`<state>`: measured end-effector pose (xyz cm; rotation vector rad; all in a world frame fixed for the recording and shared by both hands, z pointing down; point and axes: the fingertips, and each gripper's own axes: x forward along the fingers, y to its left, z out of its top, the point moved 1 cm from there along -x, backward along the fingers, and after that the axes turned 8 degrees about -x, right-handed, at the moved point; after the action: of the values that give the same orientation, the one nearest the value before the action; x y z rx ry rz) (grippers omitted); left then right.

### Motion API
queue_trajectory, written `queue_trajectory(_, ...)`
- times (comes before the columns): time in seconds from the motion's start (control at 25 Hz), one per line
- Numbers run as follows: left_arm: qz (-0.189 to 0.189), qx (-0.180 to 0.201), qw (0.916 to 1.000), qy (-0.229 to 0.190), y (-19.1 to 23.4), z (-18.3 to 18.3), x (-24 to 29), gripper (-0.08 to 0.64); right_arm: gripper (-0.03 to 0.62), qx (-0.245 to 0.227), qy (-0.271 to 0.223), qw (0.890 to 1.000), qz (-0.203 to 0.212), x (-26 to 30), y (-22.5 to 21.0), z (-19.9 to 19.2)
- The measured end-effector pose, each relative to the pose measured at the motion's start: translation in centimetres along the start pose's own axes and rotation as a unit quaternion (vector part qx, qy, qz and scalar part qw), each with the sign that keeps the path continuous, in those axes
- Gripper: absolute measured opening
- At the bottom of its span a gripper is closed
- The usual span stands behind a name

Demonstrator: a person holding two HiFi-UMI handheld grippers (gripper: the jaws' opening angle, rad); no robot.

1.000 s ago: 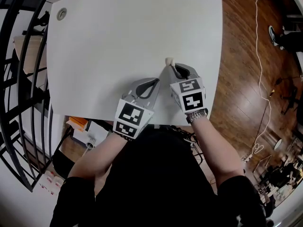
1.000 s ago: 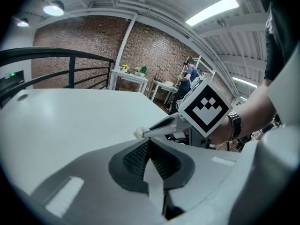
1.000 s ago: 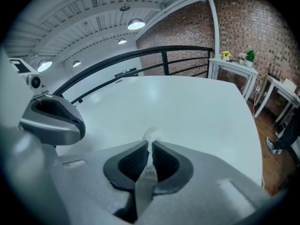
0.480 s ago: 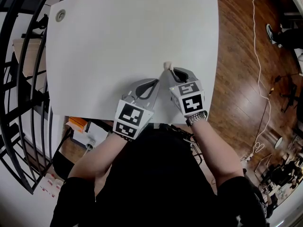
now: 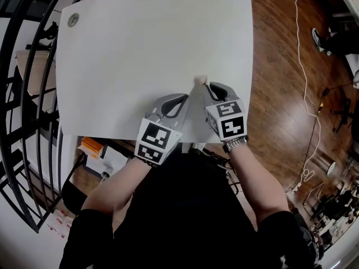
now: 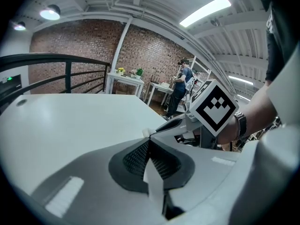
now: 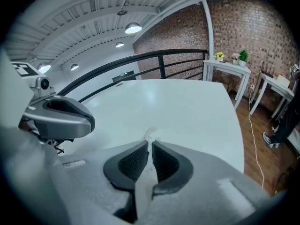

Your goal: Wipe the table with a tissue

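Observation:
The white table [image 5: 140, 49] fills the head view. My right gripper [image 5: 201, 84] is near the table's front edge, shut on a tissue [image 5: 199, 80]; a small crumpled end of the tissue [image 7: 150, 136] pokes out past the jaw tips onto the tabletop. Just left of it and a little nearer me, my left gripper [image 5: 184, 98] is shut, with a white strip of tissue [image 6: 153, 184] caught between its pads. It points toward the right gripper [image 6: 176, 124], and the two almost touch.
A round grommet [image 5: 73, 19] sits in the table's far left corner. A black curved railing [image 5: 22, 94] runs along the left side. Wooden floor [image 5: 280, 94] with a white cable [image 5: 305, 66] lies to the right. A person [image 6: 180, 86] stands by far tables.
My right gripper and its tissue have slid a little toward the table's near edge. The left gripper has stayed where it was.

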<state>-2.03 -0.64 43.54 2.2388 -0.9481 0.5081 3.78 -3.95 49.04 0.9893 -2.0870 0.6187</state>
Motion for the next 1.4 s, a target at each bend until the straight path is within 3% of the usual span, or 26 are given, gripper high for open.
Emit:
queue_trajectory(0.68,0.023,0.015,0.9983,-0.052,-6.7,-0.6,-4.1,0.012,0.011,-0.025,-0.069,0.997,-0.013,-8.7,1.9,-1.5)
queue_trajectory(1.4,0.078,0.048,0.9849,-0.147,-14.9,0.5,-10.7,0.012,0.011,-0.076,-0.201,0.977,0.006,-21.0,6.9,-1.7)
